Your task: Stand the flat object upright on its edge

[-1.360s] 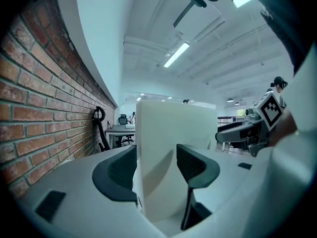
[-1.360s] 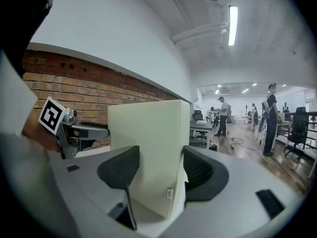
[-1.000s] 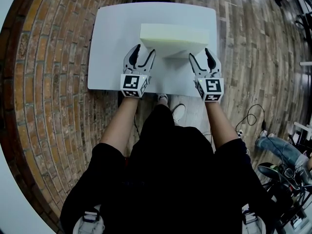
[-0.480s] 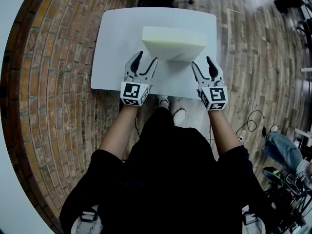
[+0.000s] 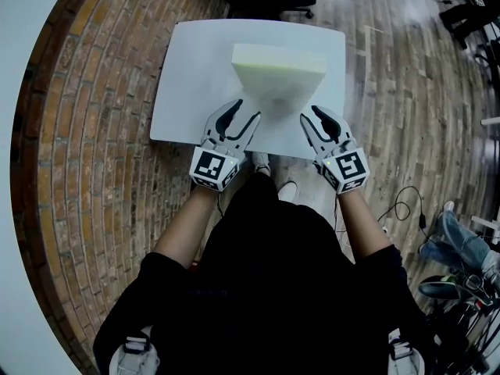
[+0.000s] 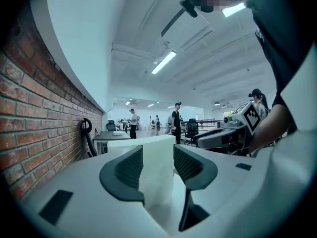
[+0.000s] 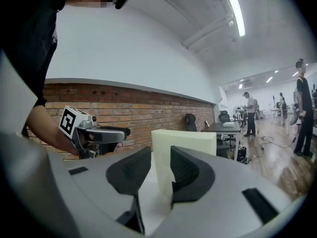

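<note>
The block (image 5: 279, 67) stands on its edge near the middle of the worktop (image 5: 187, 76), broad face toward the person, so the task looks done. It seems to be pale foam: probably light, soft enough to dent under a hard pinch, grippy rather than slick, and easily toppled on so narrow a base. Any correction is best made at its two short ends, squeezed gently from both sides at once. The left gripper (image 5: 244, 114) sits just off its near left corner, jaws wide and just been closing a little. The right gripper (image 5: 309, 114) mirrors it, jaws just been narrowing to a middling gap. Both seem empty, the block showing beyond them.
</note>
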Available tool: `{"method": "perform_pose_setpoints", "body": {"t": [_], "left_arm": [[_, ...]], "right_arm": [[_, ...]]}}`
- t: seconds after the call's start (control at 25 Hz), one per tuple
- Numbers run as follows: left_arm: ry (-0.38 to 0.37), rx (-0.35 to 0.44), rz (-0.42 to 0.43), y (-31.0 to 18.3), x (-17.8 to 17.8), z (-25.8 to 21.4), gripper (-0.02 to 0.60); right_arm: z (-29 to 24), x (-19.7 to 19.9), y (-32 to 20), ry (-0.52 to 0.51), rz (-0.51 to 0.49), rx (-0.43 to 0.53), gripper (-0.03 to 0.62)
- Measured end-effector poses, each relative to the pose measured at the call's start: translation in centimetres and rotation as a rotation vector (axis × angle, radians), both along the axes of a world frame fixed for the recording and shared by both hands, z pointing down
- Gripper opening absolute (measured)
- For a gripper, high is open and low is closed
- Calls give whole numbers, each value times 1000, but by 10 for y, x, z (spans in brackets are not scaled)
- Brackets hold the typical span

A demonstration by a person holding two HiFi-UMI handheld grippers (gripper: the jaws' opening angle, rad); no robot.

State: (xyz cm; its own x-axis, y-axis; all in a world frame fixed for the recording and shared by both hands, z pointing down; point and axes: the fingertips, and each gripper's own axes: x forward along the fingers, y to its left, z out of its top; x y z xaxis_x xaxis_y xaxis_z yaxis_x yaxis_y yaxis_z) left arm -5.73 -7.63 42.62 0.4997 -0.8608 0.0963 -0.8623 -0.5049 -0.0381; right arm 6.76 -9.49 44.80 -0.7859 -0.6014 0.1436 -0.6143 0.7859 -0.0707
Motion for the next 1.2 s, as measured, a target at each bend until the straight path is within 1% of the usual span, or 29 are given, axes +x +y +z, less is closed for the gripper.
{"method": "perform_pose_setpoints", "body": {"t": [0.08,0.24,0.28,0.32,0.4,0.56,0.72,0.92,1.04,1.2], "left_arm": [[14,13,33,13,6,-10,175],[51,38,62,38,14,-33,59],[61,40,67,43,17,-38,45],[70,43,74,48,20,-44,36],[83,51,91,57,27,-56,31],[63,72,116,72,38,-69,26],[70,102,138,78,45,-84,23],[67,98,135,85,44,-87,21],[71,123,131,86,43,-95,21],[79,130,119,85,42,-100,21]], "right_arm": [[-15,-3,13,-16,-28,24,101],[-48,-3,37,-46,-54,56,22],[-56,-3,42,-54,-59,65,6],[-63,-4,48,-67,-65,77,6],[-77,-6,58,-93,-80,95,6],[-94,-4,75,-103,-91,109,6],[-108,-1,87,-115,-90,122,6],[-117,-3,96,-117,-94,132,6],[-122,-5,97,-114,-94,140,6],[-126,-5,96,-121,-78,141,6]]}}
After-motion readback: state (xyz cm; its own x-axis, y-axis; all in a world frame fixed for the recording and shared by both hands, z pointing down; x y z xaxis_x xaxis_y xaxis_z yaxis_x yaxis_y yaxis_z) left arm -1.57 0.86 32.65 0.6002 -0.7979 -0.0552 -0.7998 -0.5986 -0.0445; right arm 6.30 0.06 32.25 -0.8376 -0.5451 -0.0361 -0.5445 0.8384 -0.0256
